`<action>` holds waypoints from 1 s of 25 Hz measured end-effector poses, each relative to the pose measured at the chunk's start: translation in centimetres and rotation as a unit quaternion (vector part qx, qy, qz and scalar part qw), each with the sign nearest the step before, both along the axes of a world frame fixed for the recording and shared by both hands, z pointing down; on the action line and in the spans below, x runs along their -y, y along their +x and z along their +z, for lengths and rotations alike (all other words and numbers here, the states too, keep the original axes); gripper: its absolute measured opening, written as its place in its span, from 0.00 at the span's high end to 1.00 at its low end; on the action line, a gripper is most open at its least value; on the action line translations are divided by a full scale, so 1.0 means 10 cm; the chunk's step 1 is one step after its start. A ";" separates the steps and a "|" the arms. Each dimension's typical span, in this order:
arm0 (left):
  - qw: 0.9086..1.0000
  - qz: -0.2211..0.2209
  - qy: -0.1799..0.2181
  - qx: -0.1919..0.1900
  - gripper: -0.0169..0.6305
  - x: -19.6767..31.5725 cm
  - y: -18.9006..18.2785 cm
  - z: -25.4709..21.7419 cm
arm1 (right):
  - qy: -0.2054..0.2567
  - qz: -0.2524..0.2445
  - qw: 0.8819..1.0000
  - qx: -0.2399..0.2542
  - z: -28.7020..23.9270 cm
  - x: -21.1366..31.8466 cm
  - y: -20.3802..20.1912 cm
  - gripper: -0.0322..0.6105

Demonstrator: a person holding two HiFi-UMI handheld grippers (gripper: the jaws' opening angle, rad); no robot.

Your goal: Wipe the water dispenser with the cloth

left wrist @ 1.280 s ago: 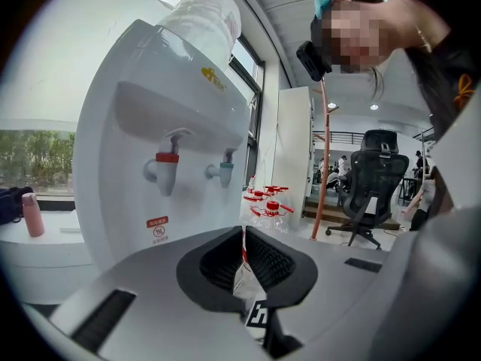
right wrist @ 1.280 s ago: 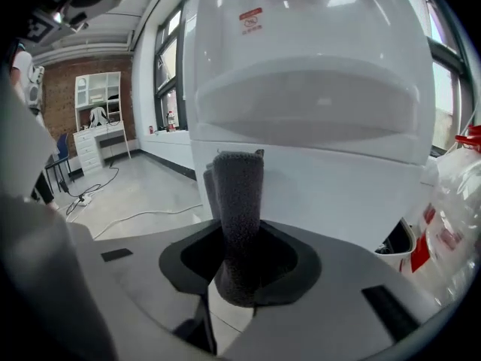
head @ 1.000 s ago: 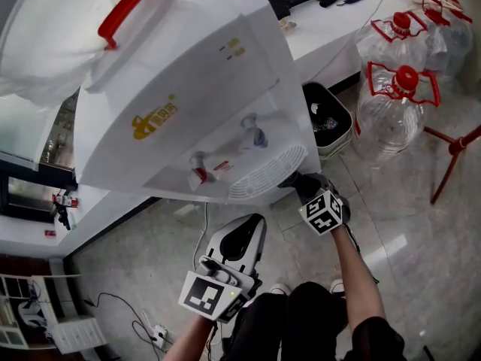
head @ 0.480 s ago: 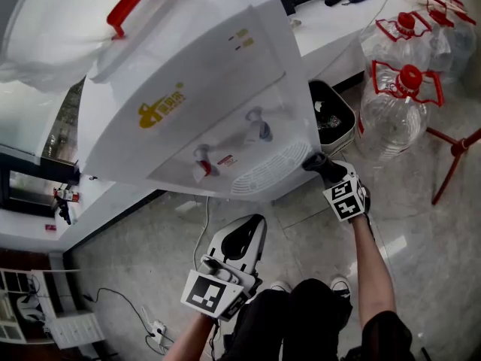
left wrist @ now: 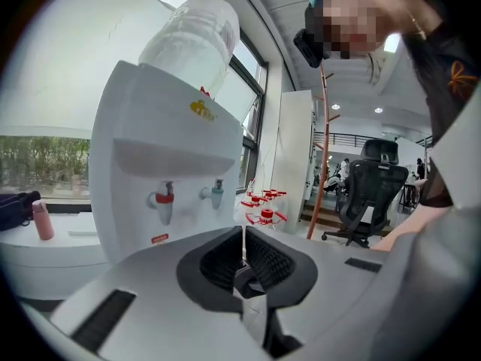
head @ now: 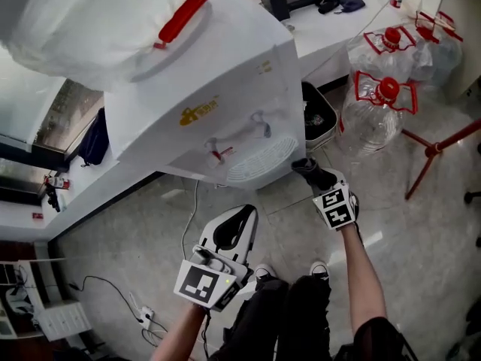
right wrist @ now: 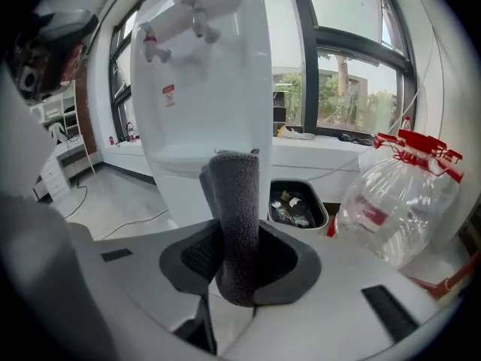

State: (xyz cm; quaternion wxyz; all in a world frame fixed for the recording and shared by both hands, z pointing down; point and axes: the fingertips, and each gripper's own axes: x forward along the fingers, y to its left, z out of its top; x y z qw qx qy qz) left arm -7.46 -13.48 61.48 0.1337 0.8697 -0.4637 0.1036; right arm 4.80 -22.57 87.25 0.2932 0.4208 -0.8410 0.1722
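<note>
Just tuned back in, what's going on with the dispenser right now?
A person is working with a gripper in each hand. The right gripper is shut on a dark grey cloth, whose end is up against the lower corner of the white water dispenser, beside its drip grille. Whether the cloth actually touches the dispenser is hard to tell. The left gripper is held low, away from the dispenser, with its jaws together and nothing between them.

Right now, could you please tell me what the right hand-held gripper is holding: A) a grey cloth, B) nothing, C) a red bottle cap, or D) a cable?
A: the right gripper view shows the right hand-held gripper shut on a grey cloth, which stands upright before the water dispenser.
</note>
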 end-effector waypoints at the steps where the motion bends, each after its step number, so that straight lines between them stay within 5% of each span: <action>1: 1.000 -0.001 0.001 -0.002 0.93 -0.02 0.01 -0.10 | -0.003 0.002 1.000 -0.001 -0.13 -0.06 0.03 0.77; 25: 0.994 -0.102 0.025 -0.003 0.93 -0.65 -0.44 -2.48 | -0.004 -0.015 0.992 0.124 -3.69 -1.06 -0.28 0.77</action>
